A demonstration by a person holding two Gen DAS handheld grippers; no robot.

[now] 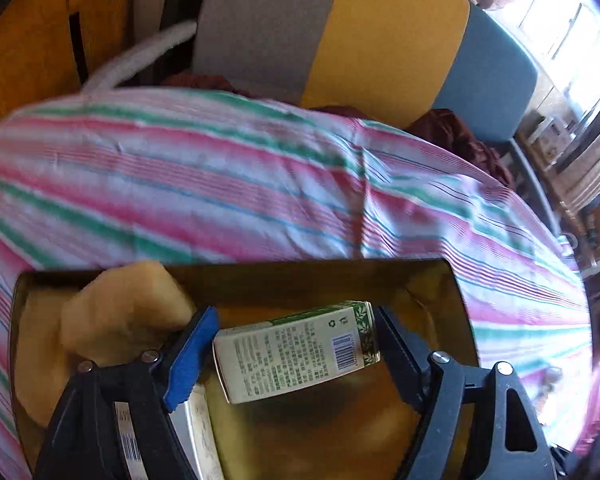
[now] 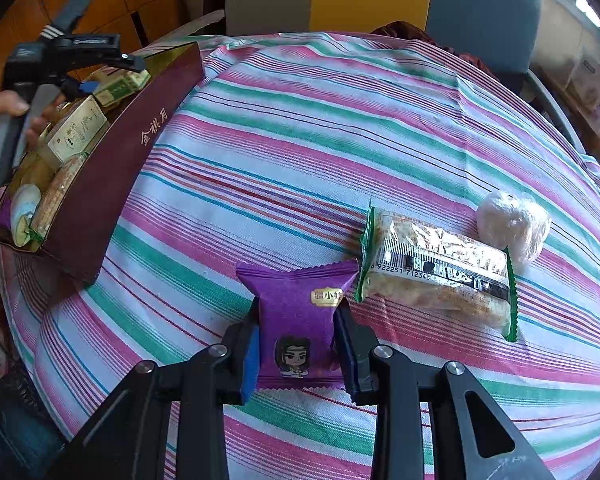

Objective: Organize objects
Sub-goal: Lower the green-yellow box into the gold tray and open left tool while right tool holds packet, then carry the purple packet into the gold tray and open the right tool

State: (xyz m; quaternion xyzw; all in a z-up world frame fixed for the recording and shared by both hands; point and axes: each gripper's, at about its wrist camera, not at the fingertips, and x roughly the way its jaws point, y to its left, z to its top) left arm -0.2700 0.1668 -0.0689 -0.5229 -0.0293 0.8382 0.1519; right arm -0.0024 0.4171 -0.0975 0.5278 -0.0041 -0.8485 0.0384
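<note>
Several snacks already fill the maroon cardboard box (image 2: 112,168) far left, where the left gripper (image 1: 296,344) gapes around a green-white carton (image 1: 296,354). Right gripper (image 2: 298,354) pinches a purple foil packet (image 2: 298,320); a clear-wrapped cracker pack (image 2: 432,272) and white ball (image 2: 514,224) remain.

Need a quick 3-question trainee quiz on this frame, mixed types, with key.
1. True or false: the right gripper is shut on the purple snack packet.
2. Where is the green-and-white carton? A) inside the maroon gift box B) on the striped tablecloth C) on the blue chair
3. Fill in: the left gripper has its jaws ____ around the carton.

Key: 1 true; 2 A; 3 open
</note>
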